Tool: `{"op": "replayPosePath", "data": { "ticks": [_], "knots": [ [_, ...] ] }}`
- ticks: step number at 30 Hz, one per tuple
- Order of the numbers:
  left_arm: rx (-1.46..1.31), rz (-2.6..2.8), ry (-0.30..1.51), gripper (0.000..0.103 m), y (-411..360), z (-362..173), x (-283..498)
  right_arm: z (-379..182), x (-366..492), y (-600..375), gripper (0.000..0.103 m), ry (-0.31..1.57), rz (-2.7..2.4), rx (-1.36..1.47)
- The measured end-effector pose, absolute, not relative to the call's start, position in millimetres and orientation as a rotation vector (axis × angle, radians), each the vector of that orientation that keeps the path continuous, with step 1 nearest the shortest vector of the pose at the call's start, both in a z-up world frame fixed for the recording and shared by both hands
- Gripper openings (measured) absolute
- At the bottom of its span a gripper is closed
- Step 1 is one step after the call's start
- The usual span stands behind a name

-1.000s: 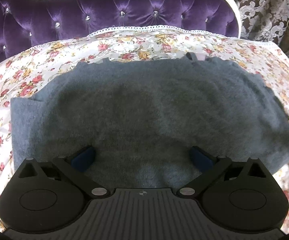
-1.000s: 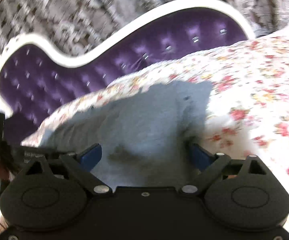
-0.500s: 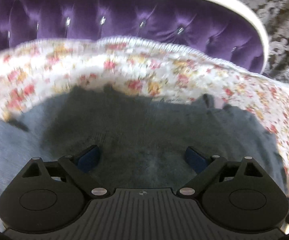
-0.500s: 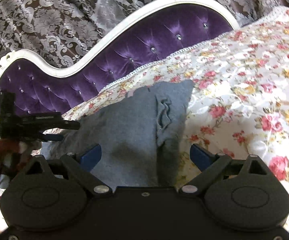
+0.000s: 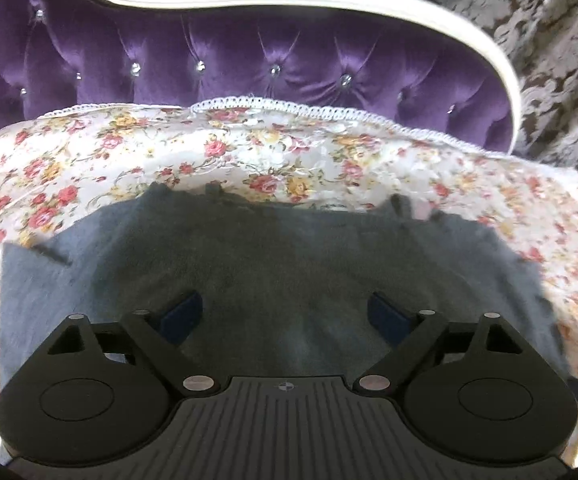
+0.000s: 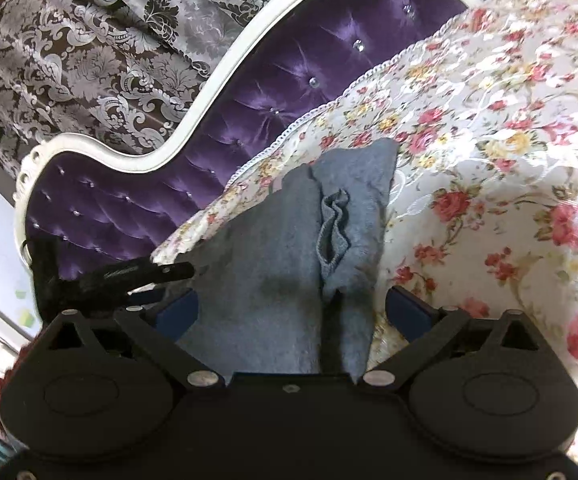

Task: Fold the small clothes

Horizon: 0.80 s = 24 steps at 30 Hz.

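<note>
A small grey fleece garment [image 5: 281, 280] lies spread flat on the floral bedspread [image 5: 249, 160]. My left gripper [image 5: 285, 314] is open, its blue pads wide apart just above the garment's near part, holding nothing. In the right wrist view the same garment [image 6: 273, 272] shows end-on, with a rumpled fold [image 6: 335, 228] along its right side. My right gripper [image 6: 291, 310] is open over the garment's near end, empty. The other gripper [image 6: 129, 276] shows at the left of that view, over the garment's far side.
A purple tufted headboard [image 5: 249, 64] with a white frame rises behind the bed. Patterned curtains [image 6: 89, 48] hang beyond it. The bedspread's lace edge [image 5: 289, 104] runs along the headboard. Floral bedspread [image 6: 509, 160] stretches to the garment's right.
Both grippers have tilted and shifted over the garment, so the headboard fills more of each view. Both stay open. The garment lies about as before.
</note>
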<state>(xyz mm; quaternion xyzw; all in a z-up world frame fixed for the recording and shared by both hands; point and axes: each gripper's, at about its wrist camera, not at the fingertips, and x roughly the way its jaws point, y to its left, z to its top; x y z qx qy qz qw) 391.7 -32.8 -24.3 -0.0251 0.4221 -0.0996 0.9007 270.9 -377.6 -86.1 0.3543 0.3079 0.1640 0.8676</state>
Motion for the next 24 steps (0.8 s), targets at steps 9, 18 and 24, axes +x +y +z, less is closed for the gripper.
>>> {"op": "replayPosePath", "data": {
  "ticks": [9, 18, 24],
  "knots": [
    [-0.027, -0.264, 0.916, 0.090, -37.7, -42.5, 366.8, -84.8, 301.3, -366.5, 0.103, 0.686, 0.428, 0.730],
    [0.030, -0.275, 0.886, 0.092, -43.5, -46.7, 365.5, -85.2, 323.5, -358.9, 0.103, 0.715, 0.465, 0.738],
    [-0.004, -0.257, 0.801, 0.092, -20.3, -21.7, 319.7, -83.8, 328.5, -356.3, 0.103, 0.746, 0.453, 0.733]
  ]
}}
